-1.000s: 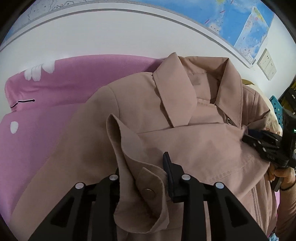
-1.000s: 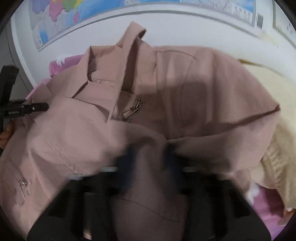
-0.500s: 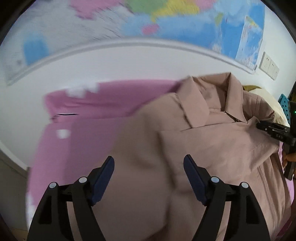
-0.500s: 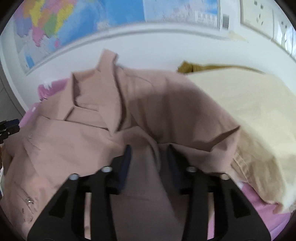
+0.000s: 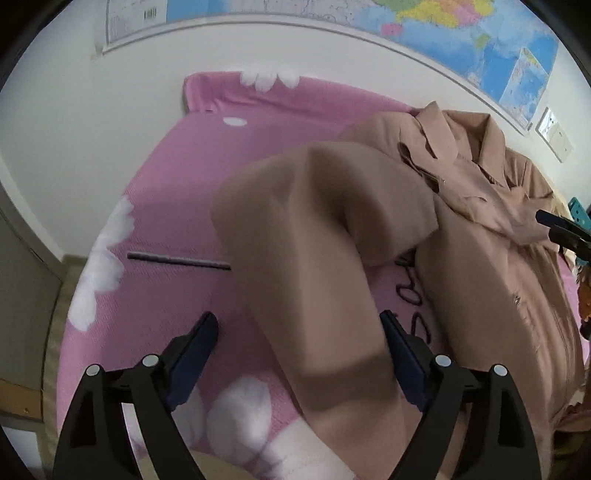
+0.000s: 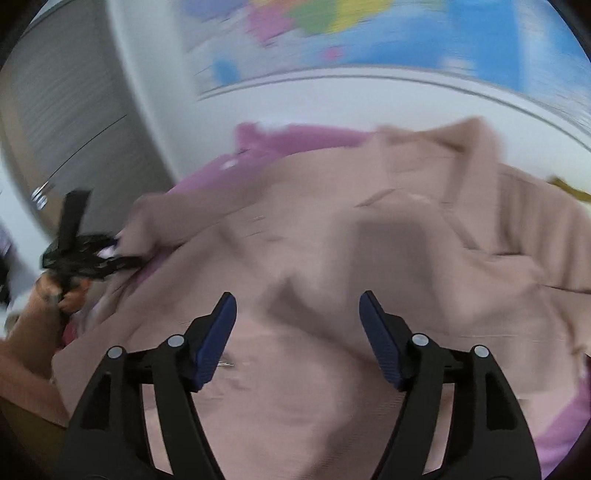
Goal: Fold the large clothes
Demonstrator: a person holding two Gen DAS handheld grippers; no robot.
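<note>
2 grippers show, 1 in each view, and both have their jaws spread wide.

At the bottom of the left wrist view, the left gripper (image 5: 299, 354) has blue pads far apart. Its jaws have just been opening, then eased in a little. A sleeve (image 5: 314, 258) of the coat (image 5: 498, 288) lies between them and runs up the middle of the frame. The right pad sits just beside the cloth, and I cannot tell if it touches. The left pad is apart from it. Under the sleeve is a pink sheet (image 5: 177, 206) with white flowers. The coat body lies on the right of the frame, with its collar (image 5: 436, 133) at the upper right. A black tip of the right gripper (image 5: 561, 232) pokes in at the right edge. Farther back are a white wall and a map (image 5: 461, 29) along the top.

At the bottom of the right wrist view, which is blurry, the right gripper (image 6: 297, 332) has just been opening its jaws. Nothing is pinched, and the coat (image 6: 351, 240) lies spread past the pads. At the middle left, a hand (image 6: 62, 291) holds the left gripper (image 6: 85, 254) at the coat's edge. Pink sheet (image 6: 295, 136) shows behind the coat. The map (image 6: 369, 33) is at the top.
</note>
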